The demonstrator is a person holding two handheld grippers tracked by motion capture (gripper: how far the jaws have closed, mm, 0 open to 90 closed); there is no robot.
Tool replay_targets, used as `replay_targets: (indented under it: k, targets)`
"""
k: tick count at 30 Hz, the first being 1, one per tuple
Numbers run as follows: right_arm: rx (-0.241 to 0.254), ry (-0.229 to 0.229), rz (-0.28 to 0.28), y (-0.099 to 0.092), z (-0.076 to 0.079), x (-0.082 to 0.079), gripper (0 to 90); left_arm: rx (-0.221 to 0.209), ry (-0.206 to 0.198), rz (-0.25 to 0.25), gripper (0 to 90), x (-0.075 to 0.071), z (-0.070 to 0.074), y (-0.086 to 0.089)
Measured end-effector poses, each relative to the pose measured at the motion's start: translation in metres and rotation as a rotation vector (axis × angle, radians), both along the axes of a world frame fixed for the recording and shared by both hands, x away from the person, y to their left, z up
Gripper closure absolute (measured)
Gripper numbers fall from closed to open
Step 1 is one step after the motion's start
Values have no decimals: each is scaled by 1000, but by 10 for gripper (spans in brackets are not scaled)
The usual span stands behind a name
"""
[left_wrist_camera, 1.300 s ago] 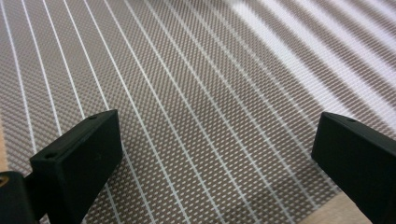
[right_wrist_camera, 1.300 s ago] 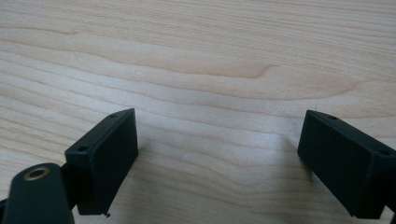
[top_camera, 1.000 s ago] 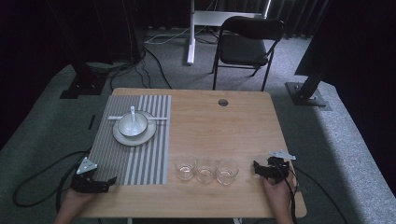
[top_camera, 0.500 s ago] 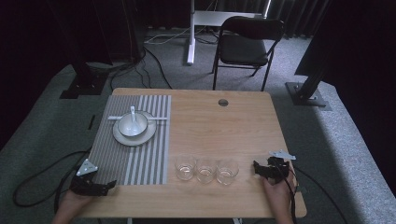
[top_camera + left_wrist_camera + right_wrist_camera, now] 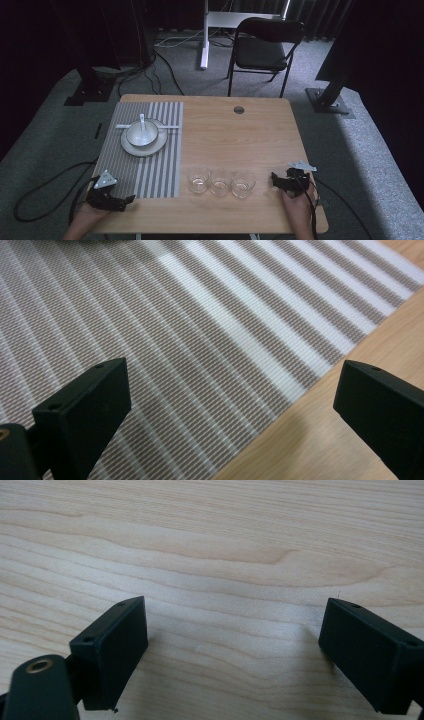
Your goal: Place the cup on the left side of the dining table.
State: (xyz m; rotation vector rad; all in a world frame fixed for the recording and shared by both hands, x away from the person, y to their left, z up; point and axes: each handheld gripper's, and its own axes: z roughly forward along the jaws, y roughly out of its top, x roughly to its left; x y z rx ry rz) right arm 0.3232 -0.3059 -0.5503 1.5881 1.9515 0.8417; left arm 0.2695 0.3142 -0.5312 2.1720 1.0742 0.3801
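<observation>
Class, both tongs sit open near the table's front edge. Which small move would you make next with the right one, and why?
Probably ease the right tongs left toward the nearest glass. Its jaws stand wide apart over bare wood table, holding nothing, and that glass, the right end of a row of three, lies just beside it. The left tongs, also open, rest at the striped placemat edge.

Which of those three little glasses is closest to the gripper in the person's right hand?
The glass at the right end of the row. It stands just left of the right gripper, with the other two glasses lined up farther off, toward the striped mat.
</observation>
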Motion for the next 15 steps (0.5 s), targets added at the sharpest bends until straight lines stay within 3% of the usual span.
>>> replay_targets:
  k: [15]
  targets:
    - [0,0,0,0,0,0,117,-22,-14,-92,25,8,4,-32]
